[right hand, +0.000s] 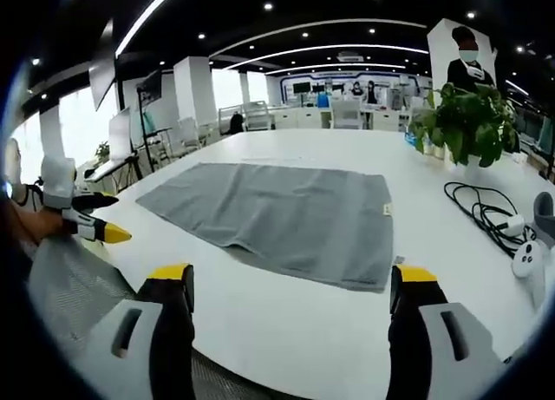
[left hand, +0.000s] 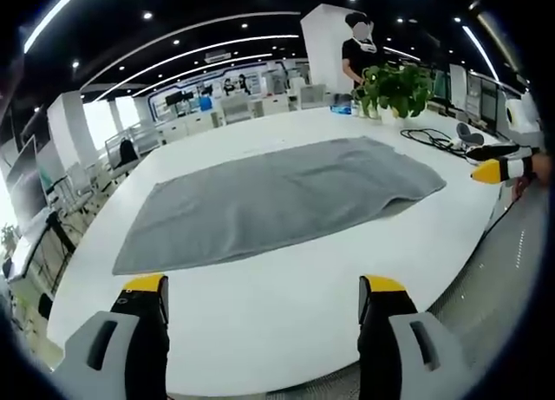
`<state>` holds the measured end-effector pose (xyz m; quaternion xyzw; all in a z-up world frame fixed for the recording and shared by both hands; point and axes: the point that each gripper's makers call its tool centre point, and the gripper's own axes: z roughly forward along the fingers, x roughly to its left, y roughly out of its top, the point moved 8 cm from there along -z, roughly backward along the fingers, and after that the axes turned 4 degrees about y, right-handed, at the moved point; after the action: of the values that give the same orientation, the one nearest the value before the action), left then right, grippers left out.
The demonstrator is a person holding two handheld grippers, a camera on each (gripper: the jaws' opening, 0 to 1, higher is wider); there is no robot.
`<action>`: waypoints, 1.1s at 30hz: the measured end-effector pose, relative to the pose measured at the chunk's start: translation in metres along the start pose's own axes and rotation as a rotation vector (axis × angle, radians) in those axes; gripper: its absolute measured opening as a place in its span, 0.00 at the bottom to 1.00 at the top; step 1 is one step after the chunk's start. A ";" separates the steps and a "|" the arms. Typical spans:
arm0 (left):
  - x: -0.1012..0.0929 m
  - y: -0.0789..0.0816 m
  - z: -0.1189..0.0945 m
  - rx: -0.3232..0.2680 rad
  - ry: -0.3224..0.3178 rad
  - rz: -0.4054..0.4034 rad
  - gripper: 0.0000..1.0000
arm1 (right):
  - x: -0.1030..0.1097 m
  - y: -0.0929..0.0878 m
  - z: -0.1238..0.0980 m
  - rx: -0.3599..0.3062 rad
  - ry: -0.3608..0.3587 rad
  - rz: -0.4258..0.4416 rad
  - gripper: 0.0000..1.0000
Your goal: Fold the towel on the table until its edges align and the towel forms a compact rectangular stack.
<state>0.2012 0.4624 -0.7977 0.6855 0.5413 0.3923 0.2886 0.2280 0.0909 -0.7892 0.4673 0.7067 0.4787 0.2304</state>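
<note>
A grey towel (left hand: 277,196) lies spread flat on the white table (left hand: 286,287), also seen as the towel (right hand: 286,213) in the right gripper view. My left gripper (left hand: 264,300) is open, held over the table's near edge, short of the towel's long side, with nothing between its yellow-tipped jaws. My right gripper (right hand: 290,291) is open too, hovering before the towel's near edge, holding nothing. The right gripper (left hand: 503,168) shows at the right of the left gripper view; the left gripper (right hand: 87,218) shows at the left of the right gripper view.
A potted green plant (left hand: 397,89) stands at the table's far side, with a black cable (right hand: 486,213) and a white controller (right hand: 529,259) beside it. A person (right hand: 468,57) stands behind the plant. Desks and chairs fill the office beyond.
</note>
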 end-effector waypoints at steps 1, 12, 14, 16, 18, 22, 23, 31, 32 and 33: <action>0.000 0.000 0.000 -0.001 0.001 0.004 0.93 | 0.000 0.000 0.000 0.002 0.002 0.000 0.95; -0.001 -0.002 0.001 0.016 -0.001 0.022 0.93 | 0.000 0.000 0.000 0.004 0.006 0.006 0.95; -0.002 -0.002 0.001 0.018 -0.002 0.032 0.93 | -0.001 -0.001 0.000 0.003 0.008 0.023 0.95; -0.002 -0.001 0.001 0.017 -0.004 0.032 0.93 | -0.001 -0.001 0.000 0.002 0.009 0.023 0.95; -0.002 -0.001 0.000 0.017 -0.002 0.035 0.93 | 0.000 0.000 0.000 0.002 0.010 0.019 0.95; -0.002 -0.001 0.000 0.016 0.000 0.043 0.93 | -0.001 0.000 -0.001 0.002 0.013 0.028 0.94; -0.003 -0.001 0.000 0.016 0.000 0.045 0.93 | -0.001 0.000 -0.001 0.001 0.015 0.031 0.94; -0.002 -0.001 0.000 0.018 -0.003 0.048 0.93 | -0.003 0.000 -0.002 -0.002 0.019 0.058 0.95; -0.003 -0.001 0.000 0.018 -0.003 0.053 0.93 | -0.003 0.000 -0.002 -0.002 0.021 0.057 0.95; -0.003 -0.001 0.000 0.017 -0.003 0.054 0.93 | -0.003 0.000 -0.002 -0.002 0.024 0.055 0.95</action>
<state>0.2002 0.4598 -0.7986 0.7029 0.5255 0.3941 0.2729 0.2282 0.0877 -0.7886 0.4806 0.6957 0.4912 0.2092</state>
